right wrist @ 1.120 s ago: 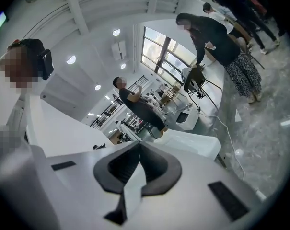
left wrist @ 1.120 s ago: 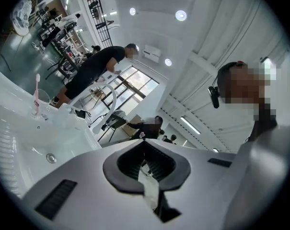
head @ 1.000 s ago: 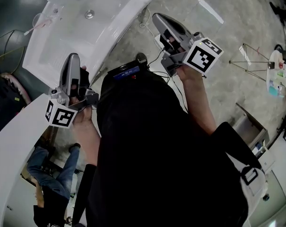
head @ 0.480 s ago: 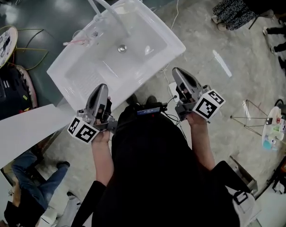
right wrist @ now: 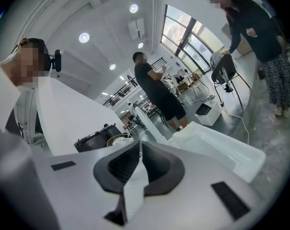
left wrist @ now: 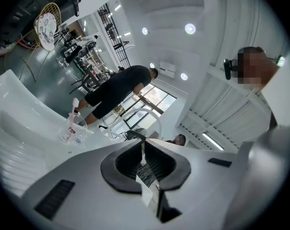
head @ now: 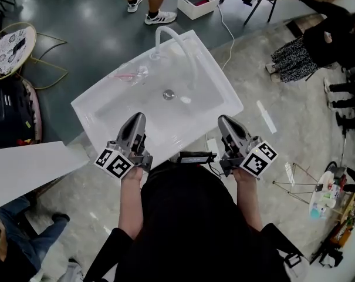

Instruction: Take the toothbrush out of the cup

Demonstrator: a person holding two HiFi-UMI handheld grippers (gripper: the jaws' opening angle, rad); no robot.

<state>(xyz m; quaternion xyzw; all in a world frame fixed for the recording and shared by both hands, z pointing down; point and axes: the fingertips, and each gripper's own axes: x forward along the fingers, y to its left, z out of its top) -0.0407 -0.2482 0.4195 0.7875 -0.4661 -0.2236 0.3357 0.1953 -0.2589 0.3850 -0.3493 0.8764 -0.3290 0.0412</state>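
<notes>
Your left tool (head: 136,117) and right tool (head: 224,120) are closed and empty at the sink's (head: 233,104) near edge, ready to reach; the toothbrush (left wrist: 74,110) leans in the cup (left wrist: 70,134) at its far corner.

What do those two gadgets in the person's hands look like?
The left gripper and right gripper are tapered silver-grey shells whose jaws have black ribbed linings. Each carries a white cube with black square markers. The person wears a black top.
</notes>
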